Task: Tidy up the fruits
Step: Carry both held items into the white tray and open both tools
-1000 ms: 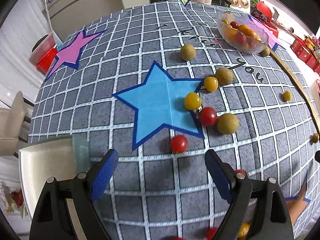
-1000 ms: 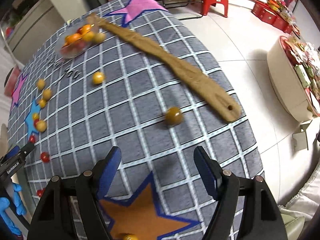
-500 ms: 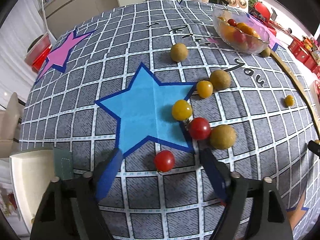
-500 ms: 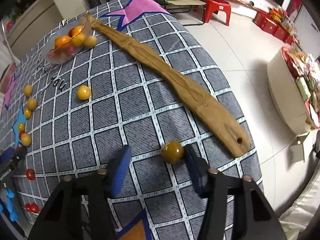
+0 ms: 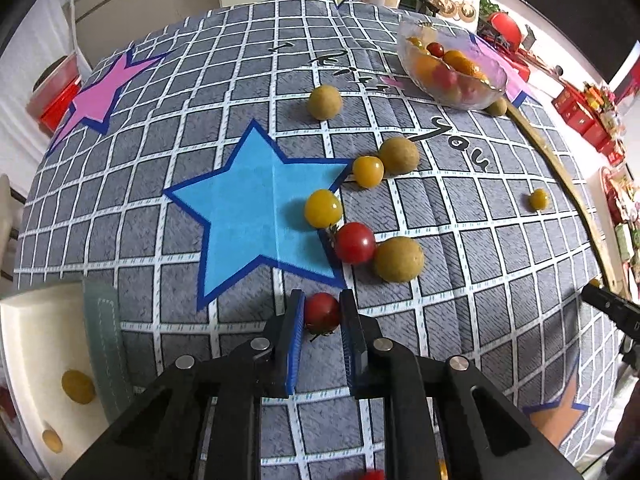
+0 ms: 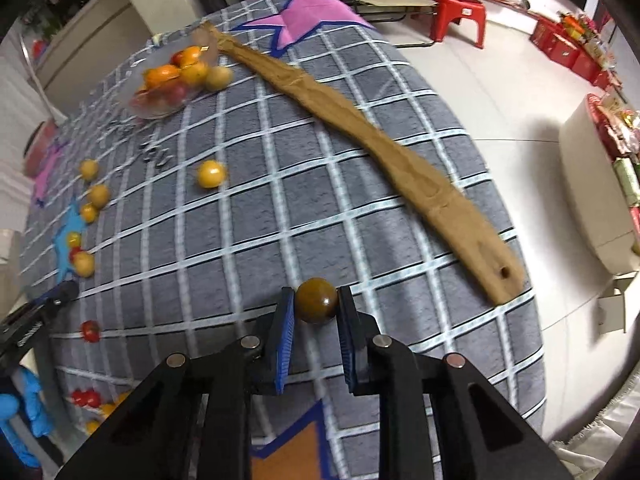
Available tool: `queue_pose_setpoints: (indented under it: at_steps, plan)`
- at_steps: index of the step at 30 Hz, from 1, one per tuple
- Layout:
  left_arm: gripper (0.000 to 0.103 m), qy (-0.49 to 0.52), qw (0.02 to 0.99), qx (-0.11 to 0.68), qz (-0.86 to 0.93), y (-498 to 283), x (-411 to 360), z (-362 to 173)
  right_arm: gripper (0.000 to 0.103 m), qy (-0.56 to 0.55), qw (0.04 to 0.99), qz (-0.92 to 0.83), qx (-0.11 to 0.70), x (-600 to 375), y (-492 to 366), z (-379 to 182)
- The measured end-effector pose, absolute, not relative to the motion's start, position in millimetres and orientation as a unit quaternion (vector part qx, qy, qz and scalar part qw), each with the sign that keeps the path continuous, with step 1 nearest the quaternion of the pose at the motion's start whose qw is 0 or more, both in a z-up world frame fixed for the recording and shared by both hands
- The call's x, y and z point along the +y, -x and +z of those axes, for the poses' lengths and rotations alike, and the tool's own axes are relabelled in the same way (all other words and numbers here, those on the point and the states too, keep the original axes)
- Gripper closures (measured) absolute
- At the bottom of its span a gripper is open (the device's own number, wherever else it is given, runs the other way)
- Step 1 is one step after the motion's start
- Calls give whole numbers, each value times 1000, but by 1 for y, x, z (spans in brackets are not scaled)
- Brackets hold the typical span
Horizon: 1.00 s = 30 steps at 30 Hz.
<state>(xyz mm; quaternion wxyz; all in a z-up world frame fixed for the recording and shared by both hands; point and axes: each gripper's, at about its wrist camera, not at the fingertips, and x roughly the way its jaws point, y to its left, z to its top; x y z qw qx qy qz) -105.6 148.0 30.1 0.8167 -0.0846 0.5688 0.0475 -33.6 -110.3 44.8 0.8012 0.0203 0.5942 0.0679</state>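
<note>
Both the left tongs and the right tongs point steeply down, jaws clamped shut.

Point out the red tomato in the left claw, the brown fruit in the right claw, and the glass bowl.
red tomato (image 5: 322, 311): left wrist view, middle of its red skin.
brown fruit (image 6: 316, 300): right wrist view, centre of its glossy face.
glass bowl (image 5: 493, 73): left wrist view, bare right-hand wall under the rim.

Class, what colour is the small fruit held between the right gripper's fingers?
Dark olive-brown fruit, clearest in the right wrist view.
</note>
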Motion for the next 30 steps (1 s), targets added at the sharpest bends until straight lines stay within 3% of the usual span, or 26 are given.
queue_pose_setpoints:
  at_steps: [17, 30]
  plan:
    - [84, 106, 828, 545, 74, 155, 184, 66, 80, -14, 783, 160, 601, -35, 68, 73]
    - [84, 137, 815, 538, 168, 241, 264, 72, 80, 48, 748, 288, 596, 104, 111, 87]
